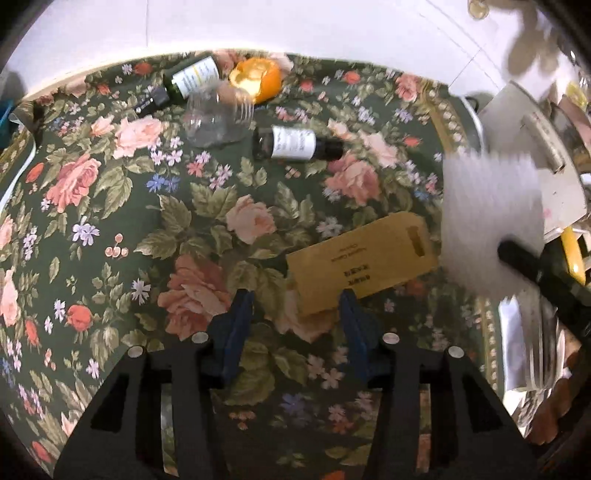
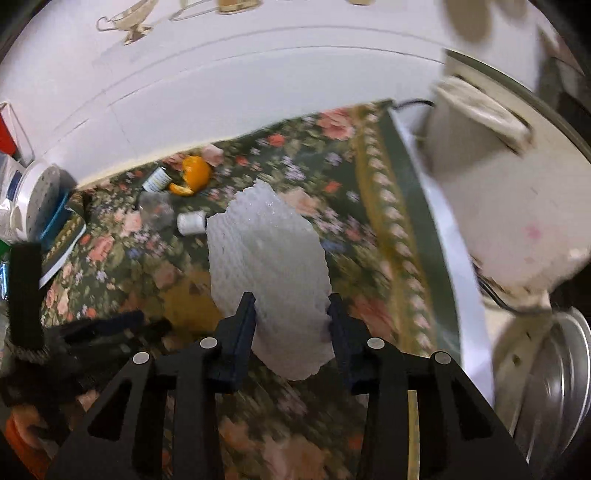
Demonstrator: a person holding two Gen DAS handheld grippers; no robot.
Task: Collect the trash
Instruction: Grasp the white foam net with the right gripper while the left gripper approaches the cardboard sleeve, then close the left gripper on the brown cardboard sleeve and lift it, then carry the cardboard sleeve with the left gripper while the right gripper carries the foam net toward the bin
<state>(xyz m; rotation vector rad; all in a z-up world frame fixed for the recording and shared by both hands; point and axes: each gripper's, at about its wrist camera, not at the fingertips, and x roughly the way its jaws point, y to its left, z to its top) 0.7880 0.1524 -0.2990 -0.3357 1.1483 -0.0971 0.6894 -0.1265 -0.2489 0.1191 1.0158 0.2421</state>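
Note:
My right gripper (image 2: 291,310) is shut on a white foam net sleeve (image 2: 266,258) and holds it above the floral tablecloth (image 2: 332,206); the sleeve also shows blurred in the left wrist view (image 1: 487,218). My left gripper (image 1: 297,306) is open and empty, its fingers either side of the near end of a flat brown paper packet (image 1: 354,258) on the cloth (image 1: 110,221). Further back lie an orange peel (image 1: 258,75), a clear glass jar (image 1: 218,114), a dark green bottle (image 1: 190,79) and a small dark bottle with a white label (image 1: 295,142).
A white wall (image 1: 258,22) runs behind the table. At the right edge stand a white cardboard box (image 2: 509,206) and a metal bin lid (image 2: 554,387). A white container (image 2: 33,195) and a book (image 2: 62,236) sit at the left.

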